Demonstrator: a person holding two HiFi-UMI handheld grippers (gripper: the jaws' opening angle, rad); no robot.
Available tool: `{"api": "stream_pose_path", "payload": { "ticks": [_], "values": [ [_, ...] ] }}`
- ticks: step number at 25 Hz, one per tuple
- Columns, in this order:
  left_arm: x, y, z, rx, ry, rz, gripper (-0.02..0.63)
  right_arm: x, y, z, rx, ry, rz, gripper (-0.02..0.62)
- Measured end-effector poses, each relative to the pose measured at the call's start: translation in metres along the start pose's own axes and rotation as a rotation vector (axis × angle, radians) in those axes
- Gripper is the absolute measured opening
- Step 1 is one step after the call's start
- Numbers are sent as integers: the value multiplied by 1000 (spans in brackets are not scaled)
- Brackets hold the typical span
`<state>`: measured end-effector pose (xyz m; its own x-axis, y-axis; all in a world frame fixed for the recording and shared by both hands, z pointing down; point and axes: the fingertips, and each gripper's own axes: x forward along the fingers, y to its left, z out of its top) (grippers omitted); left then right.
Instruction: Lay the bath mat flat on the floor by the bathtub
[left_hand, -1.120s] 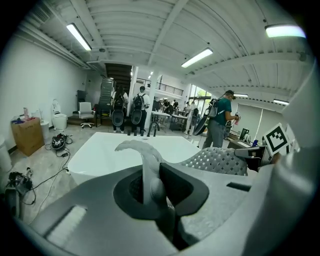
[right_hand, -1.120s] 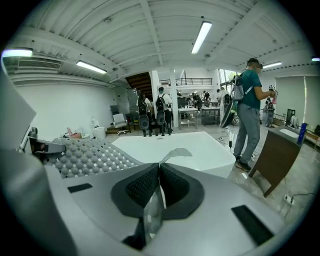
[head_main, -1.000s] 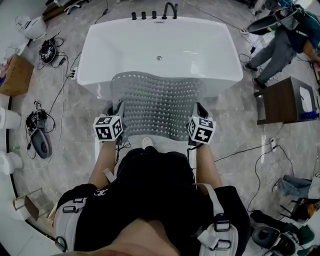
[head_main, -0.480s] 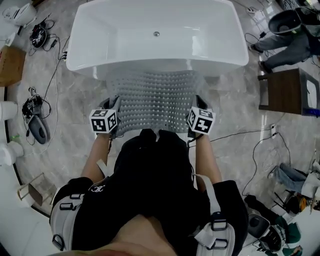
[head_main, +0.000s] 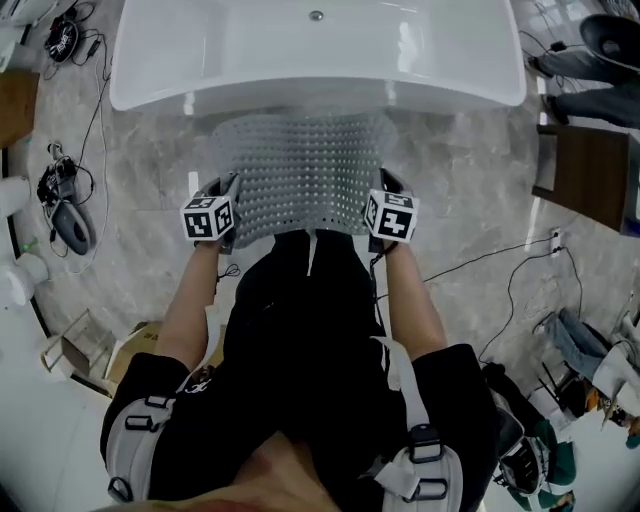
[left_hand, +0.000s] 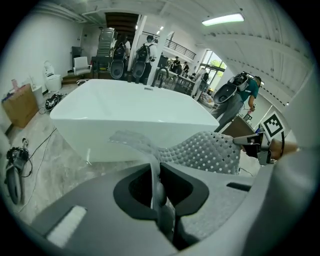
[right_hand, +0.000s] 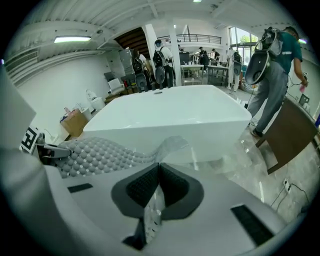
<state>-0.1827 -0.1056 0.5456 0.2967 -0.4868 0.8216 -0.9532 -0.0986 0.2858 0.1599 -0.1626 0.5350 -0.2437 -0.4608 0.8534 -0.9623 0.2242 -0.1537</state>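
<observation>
left gripper (left_hand: 156, 172), right gripper (right_hand: 159, 172) both clamped.

In the head view the bathtub (head_main: 320, 60) is cut off by the top edge of the frame. The near edge of the bath mat (head_main: 305, 175) disappears behind the wearer's dark clothing (head_main: 300, 330). At the upper right, a second person (head_main: 600, 60) is cropped by the frame's edge. In the left gripper view, the background figures (left_hand: 130, 52) at upper centre are too small to make out.
</observation>
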Motion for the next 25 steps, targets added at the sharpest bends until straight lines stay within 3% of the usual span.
{"api": "stream_pose_path", "payload": {
  "ticks": [10,14,20,25],
  "values": [
    [125,42,-60,-56,108,-7,21,127,-36,-82,140,135,41,11],
    [184,56,-81,-1,126,6,21,182,-63,-109,161,160,29,11],
    [272,67,-125,-14,160,-4,21,256,-98,-149,190,184,17,11],
    [332,66,-149,77,205,-18,21,303,-117,-167,149,170,21,9]
  ]
}}
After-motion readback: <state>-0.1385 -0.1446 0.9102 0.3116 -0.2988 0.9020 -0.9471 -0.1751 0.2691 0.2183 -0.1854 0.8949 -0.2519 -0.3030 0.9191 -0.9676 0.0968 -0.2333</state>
